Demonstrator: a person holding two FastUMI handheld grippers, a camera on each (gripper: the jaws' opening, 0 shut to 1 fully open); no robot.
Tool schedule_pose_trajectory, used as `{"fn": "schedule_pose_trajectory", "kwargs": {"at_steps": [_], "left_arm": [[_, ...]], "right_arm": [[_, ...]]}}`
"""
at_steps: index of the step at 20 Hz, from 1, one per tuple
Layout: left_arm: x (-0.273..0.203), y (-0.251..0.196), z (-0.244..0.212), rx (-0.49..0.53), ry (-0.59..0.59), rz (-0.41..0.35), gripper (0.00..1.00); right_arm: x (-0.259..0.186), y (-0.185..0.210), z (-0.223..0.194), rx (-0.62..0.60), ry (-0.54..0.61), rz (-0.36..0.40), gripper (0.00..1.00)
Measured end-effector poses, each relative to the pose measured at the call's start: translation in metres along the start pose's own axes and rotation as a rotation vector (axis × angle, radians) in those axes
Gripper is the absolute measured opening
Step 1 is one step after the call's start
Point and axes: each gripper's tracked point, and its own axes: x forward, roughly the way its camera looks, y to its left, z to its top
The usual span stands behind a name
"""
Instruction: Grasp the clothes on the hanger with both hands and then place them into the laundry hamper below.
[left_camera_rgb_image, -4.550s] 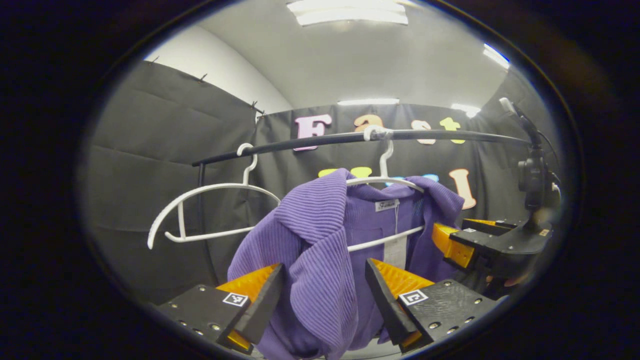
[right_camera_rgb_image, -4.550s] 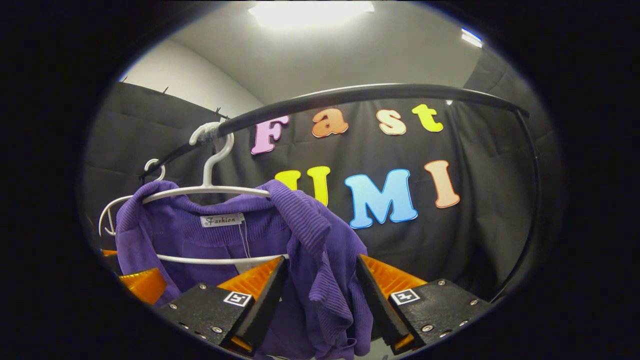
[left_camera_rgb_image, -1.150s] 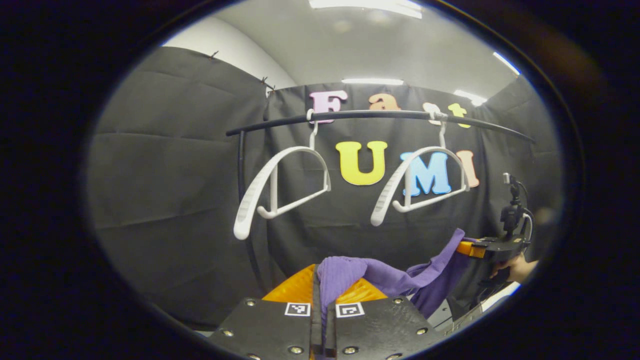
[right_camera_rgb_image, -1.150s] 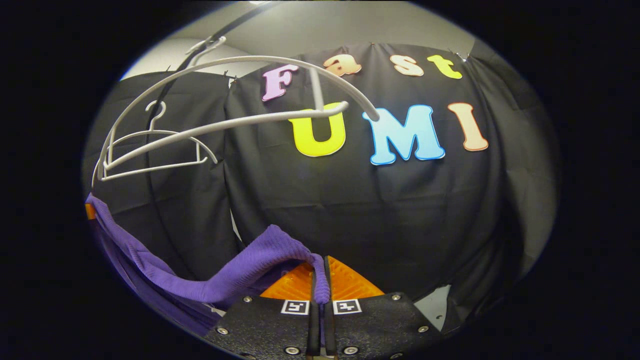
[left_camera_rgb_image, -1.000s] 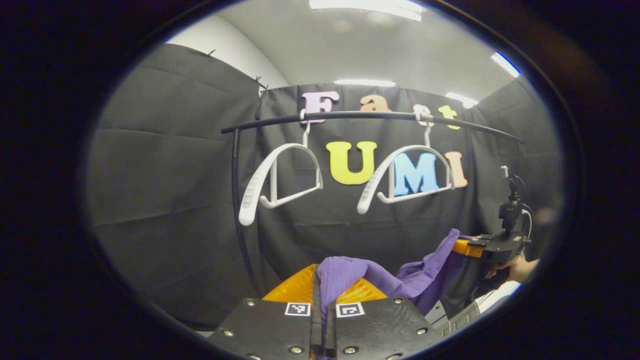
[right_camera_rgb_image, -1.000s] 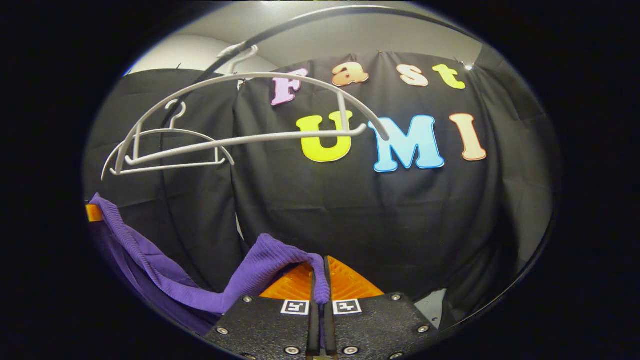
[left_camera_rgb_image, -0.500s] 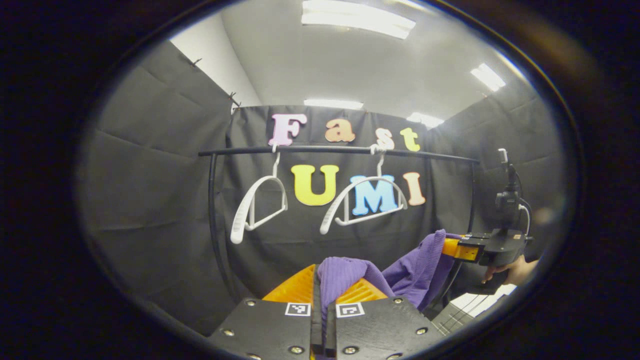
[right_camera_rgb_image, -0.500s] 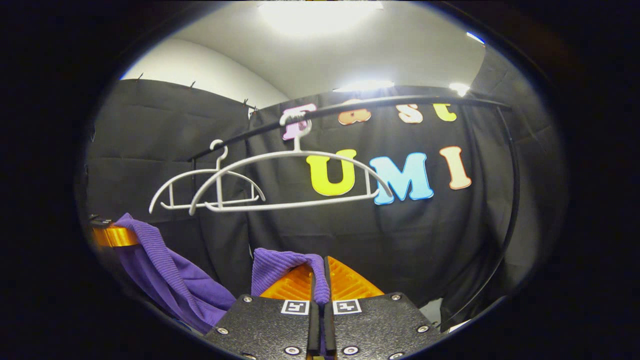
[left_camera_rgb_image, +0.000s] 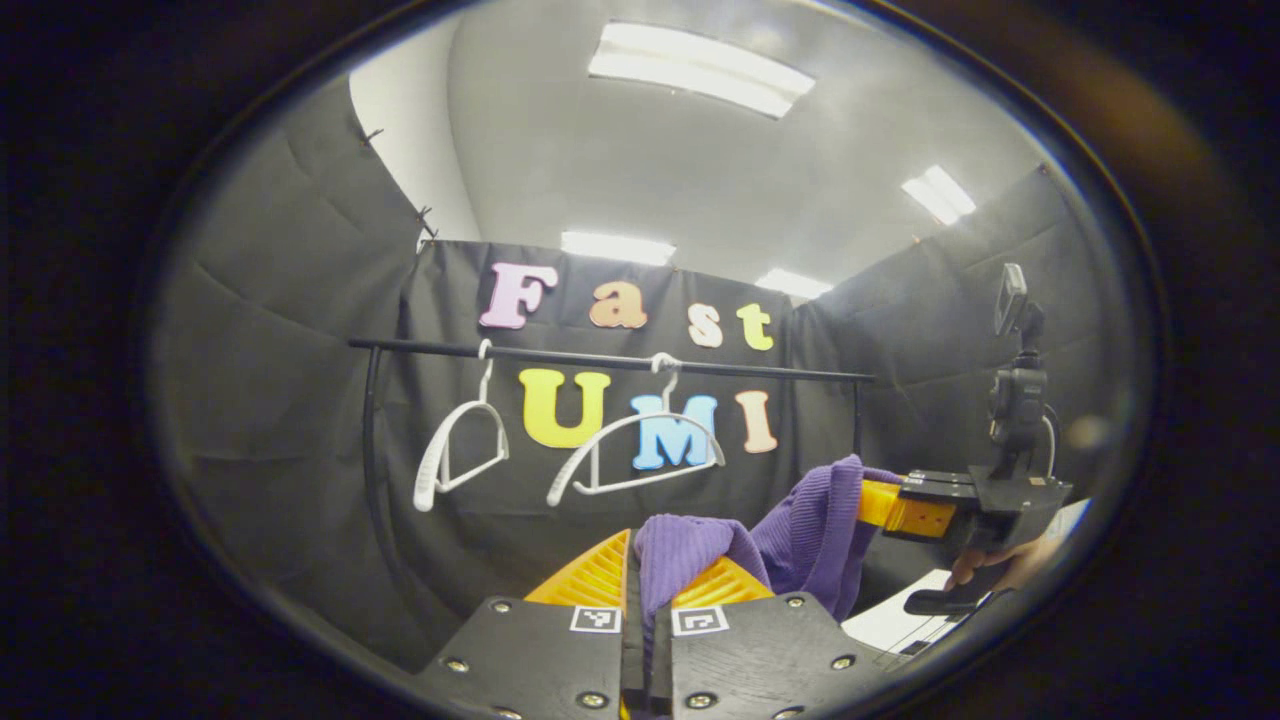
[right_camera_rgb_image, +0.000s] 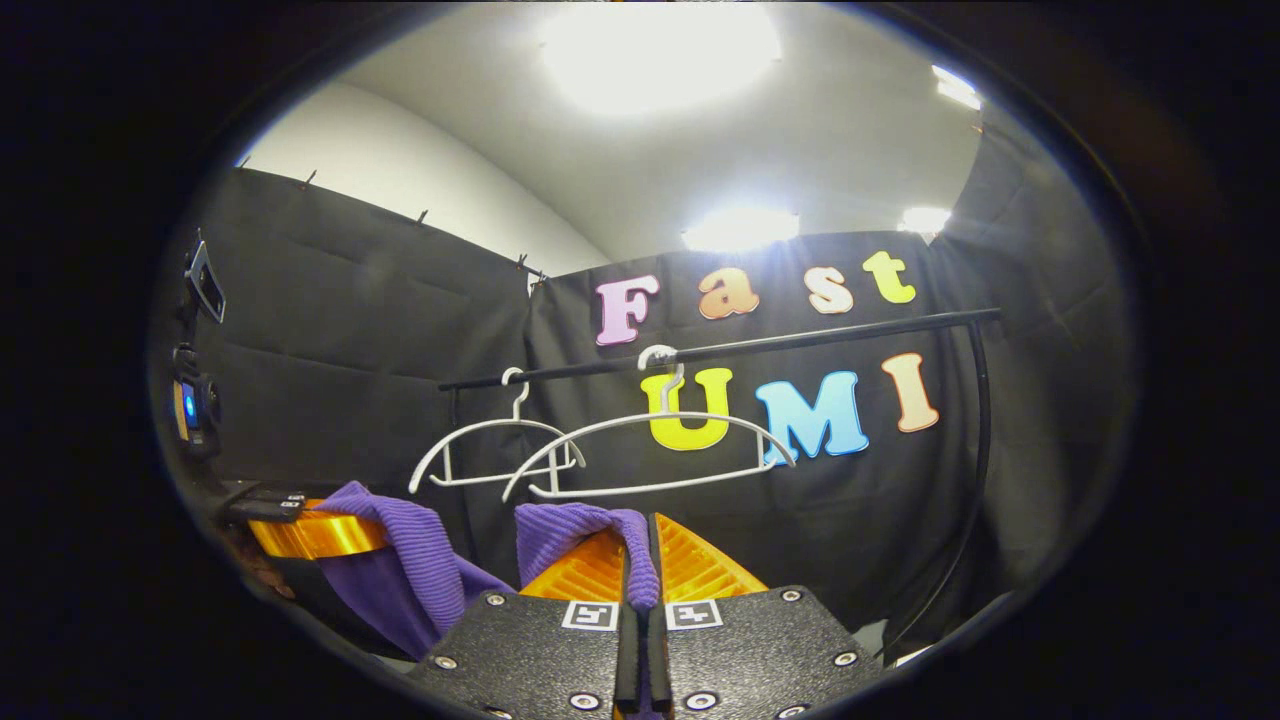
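Left gripper view: the left gripper (left_camera_rgb_image: 640, 570) sits at 6 o'clock with its fingers pressed together, pinching a fold of the purple garment (left_camera_rgb_image: 790, 530). The cloth bunches over the fingertips and runs toward 4 o'clock, where the right gripper (left_camera_rgb_image: 880, 505) grips its other end; a hand (left_camera_rgb_image: 1000, 570) holds that tool from below. Behind, a black rail (left_camera_rgb_image: 600, 357) crosses the booth near the centre. Two white hangers hang from it, both bare: one hanger (left_camera_rgb_image: 455, 455) toward 9 o'clock and a second hanger (left_camera_rgb_image: 635, 450) just beside it, near the centre. Ceiling lights (left_camera_rgb_image: 700, 70) show at 12 o'clock. Right gripper view: the right gripper (right_camera_rgb_image: 640, 560) sits at 6 o'clock, fingers pressed together on a fold of the purple garment (right_camera_rgb_image: 420, 560). The cloth sags toward 8 o'clock and rises to the left gripper (right_camera_rgb_image: 315, 535), which clamps it there. The rail (right_camera_rgb_image: 760, 345) runs across the centre, with both bare hangers (right_camera_rgb_image: 560, 450) overlapping below it. The garment hangs between the two tools, well apart from the hangers.
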Motion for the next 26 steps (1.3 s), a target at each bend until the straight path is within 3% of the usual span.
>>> {"fn": "schedule_pose_trajectory", "kwargs": {"at_steps": [2, 5, 6, 12, 13, 18, 23, 24, 26], "left_arm": [[-0.003, -0.011, -0.019, -0.003, 0.03, -0.01, 0.08], [-0.005, -0.023, -0.054, -0.017, 0.097, -0.008, 0.08], [-0.005, -0.026, -0.065, -0.018, 0.113, -0.003, 0.03], [-0.008, -0.027, -0.133, -0.029, 0.212, 0.028, 0.04], [-0.008, -0.025, -0.146, -0.035, 0.229, 0.037, 0.0], [-0.007, -0.01, -0.214, -0.01, 0.329, 0.111, 0.03], [-0.01, -0.005, -0.283, 0.006, 0.453, 0.143, 0.03], [-0.011, -0.004, -0.294, 0.011, 0.473, 0.144, 0.07], [-0.012, -0.001, -0.317, 0.003, 0.514, 0.146, 0.04]], "right_arm": [[-0.014, 0.005, -0.012, 0.008, 0.029, 0.009, 0.03], [-0.03, 0.011, -0.051, 0.029, 0.126, 0.024, 0.03], [-0.035, 0.012, -0.062, 0.034, 0.152, 0.028, 0.03], [-0.042, 0.004, -0.121, 0.041, 0.27, 0.028, 0.03], [-0.043, 0.003, -0.133, 0.042, 0.289, 0.025, 0.03], [-0.048, -0.008, -0.193, 0.052, 0.397, -0.011, 0.03], [-0.056, -0.017, -0.253, 0.047, 0.511, -0.037, 0.03], [-0.061, -0.018, -0.265, 0.052, 0.531, -0.043, 0.03], [-0.071, -0.02, -0.288, 0.05, 0.582, -0.054, 0.03]]}}
